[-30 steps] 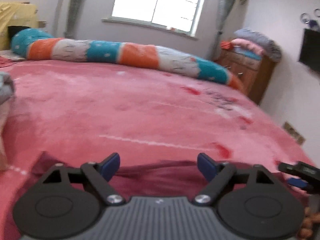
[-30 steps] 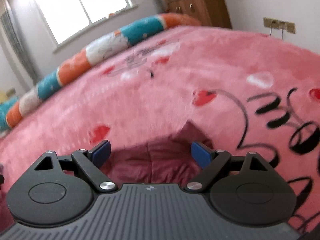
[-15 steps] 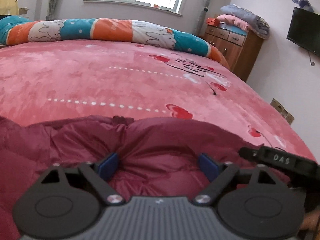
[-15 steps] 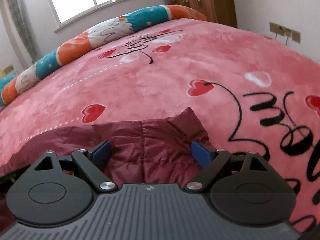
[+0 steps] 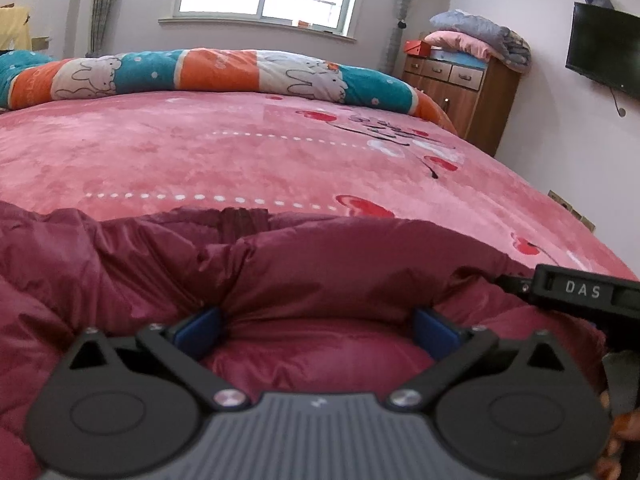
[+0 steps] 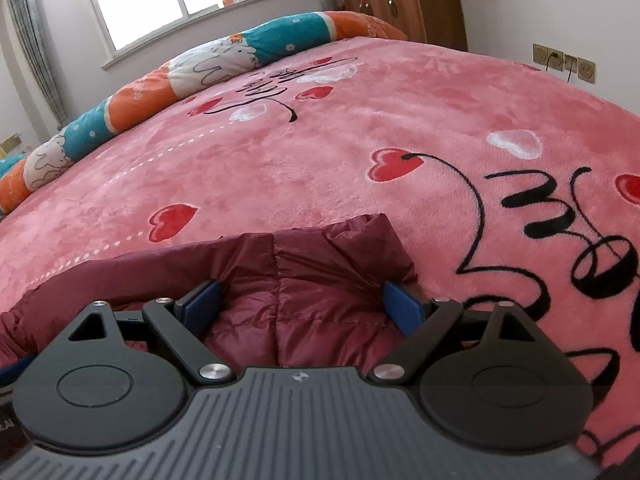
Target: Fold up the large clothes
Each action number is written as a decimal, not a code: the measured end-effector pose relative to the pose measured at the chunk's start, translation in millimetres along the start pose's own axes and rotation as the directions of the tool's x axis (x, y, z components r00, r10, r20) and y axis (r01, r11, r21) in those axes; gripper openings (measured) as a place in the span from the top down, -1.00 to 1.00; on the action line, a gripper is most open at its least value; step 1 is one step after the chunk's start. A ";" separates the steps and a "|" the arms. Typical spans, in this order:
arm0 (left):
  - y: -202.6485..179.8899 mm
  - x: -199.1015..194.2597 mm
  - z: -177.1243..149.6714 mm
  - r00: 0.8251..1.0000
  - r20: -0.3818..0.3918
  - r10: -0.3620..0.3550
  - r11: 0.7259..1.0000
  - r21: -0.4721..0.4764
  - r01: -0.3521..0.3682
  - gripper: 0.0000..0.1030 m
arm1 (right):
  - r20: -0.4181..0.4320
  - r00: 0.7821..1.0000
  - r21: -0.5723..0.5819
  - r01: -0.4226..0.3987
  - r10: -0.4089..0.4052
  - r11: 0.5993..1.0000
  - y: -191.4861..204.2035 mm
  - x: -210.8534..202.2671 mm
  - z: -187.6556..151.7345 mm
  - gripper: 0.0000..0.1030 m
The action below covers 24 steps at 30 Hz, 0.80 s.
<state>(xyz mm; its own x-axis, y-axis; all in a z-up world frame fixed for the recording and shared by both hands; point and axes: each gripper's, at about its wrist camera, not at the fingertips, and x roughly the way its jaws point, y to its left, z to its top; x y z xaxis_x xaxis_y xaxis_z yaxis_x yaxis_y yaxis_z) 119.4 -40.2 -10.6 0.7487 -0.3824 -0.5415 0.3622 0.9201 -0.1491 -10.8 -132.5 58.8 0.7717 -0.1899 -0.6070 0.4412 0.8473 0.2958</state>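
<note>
A maroon puffer jacket lies spread on the pink bed, filling the lower half of the left wrist view. My left gripper is low over it, its jaws wide and still opening; a puffy fold bulges between the blue pads without being pinched. In the right wrist view a corner of the same jacket lies on the blanket. My right gripper stands open over it, pads either side of the quilted fabric. A black casing marked DAS from the right-hand tool shows at the left view's right edge.
The pink heart-print blanket stretches far beyond the jacket. A rolled teal and orange quilt lines the far edge under the window. A wooden dresser with folded bedding, a wall TV and wall sockets are on the right.
My left gripper has come down and forward onto the jacket, which now fills the view below, and its jaws have widened. The right gripper has barely shifted over the jacket's corner.
</note>
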 end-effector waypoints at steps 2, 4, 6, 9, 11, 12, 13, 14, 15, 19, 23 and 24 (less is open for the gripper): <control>-1.3 0.8 0.3 1.000 -0.005 0.006 1.000 0.007 -0.006 -0.98 | 0.003 1.000 -0.009 0.009 -0.009 1.000 1.9 1.3 -0.6 -1.00; -1.7 1.0 1.7 1.000 -0.009 0.008 1.000 0.008 -0.008 -0.98 | 0.004 1.000 -0.015 0.014 -0.014 1.000 2.9 1.7 -0.2 -1.00; -2.1 -0.3 4.1 1.000 -0.017 0.008 1.000 0.005 -0.008 -0.98 | 0.004 1.000 -0.004 0.003 -0.003 1.000 -0.7 -0.9 1.7 -1.00; 0.7 -8.5 11.4 0.999 -0.043 -0.009 1.000 -0.016 0.008 -0.98 | 0.006 0.999 0.038 -0.042 0.041 0.998 -7.2 -8.1 5.0 -1.00; 5.7 -24.1 17.4 0.998 -0.044 -0.049 0.998 -0.052 0.047 -0.98 | 0.018 0.997 0.078 -0.076 0.075 0.994 -14.4 -24.7 8.2 -1.00; 9.0 -35.4 20.8 0.997 -0.032 -0.074 0.995 -0.074 0.072 -0.98 | 0.038 0.995 0.097 -0.091 0.088 0.991 -17.0 -35.3 9.9 -1.00; 11.8 -47.7 24.7 0.996 -0.018 -0.090 0.992 -0.088 0.088 -0.98 | 0.068 0.992 0.103 -0.116 0.110 0.988 -20.3 -48.9 12.2 -1.00; 14.8 -61.5 27.5 0.995 -0.003 -0.096 0.991 -0.090 0.095 -0.98 | 0.093 0.988 0.097 -0.134 0.125 0.986 -22.0 -59.8 14.1 -1.00; 18.4 -76.3 30.5 0.995 0.013 -0.097 0.991 -0.087 0.098 -0.98 | 0.114 0.985 0.087 -0.140 0.130 0.986 -24.0 -71.9 15.5 -1.00; 41.7 -141.7 34.4 0.996 0.051 -0.069 0.996 -0.049 0.072 -0.98 | 0.155 0.980 0.042 -0.133 0.125 0.990 -36.1 -115.9 4.1 -1.00; 79.6 -196.9 26.2 1.000 0.020 -0.002 0.999 -0.041 0.003 -0.98 | 0.124 0.988 0.021 -0.098 0.095 0.995 -54.2 -142.2 -17.4 -1.00; 91.8 -208.2 23.1 1.000 0.010 0.004 0.998 -0.057 -0.003 -0.98 | 0.106 0.990 0.038 -0.093 0.089 0.995 -61.4 -146.8 -22.9 -1.00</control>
<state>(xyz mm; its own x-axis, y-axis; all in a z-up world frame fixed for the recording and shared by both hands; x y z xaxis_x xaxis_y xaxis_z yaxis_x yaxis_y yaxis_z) 9.6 121.9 107.6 0.7555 -0.3795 -0.5341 0.3275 0.9248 -0.1937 -161.7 -145.3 112.8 0.8522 -0.1657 -0.4963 0.3842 0.8420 0.3786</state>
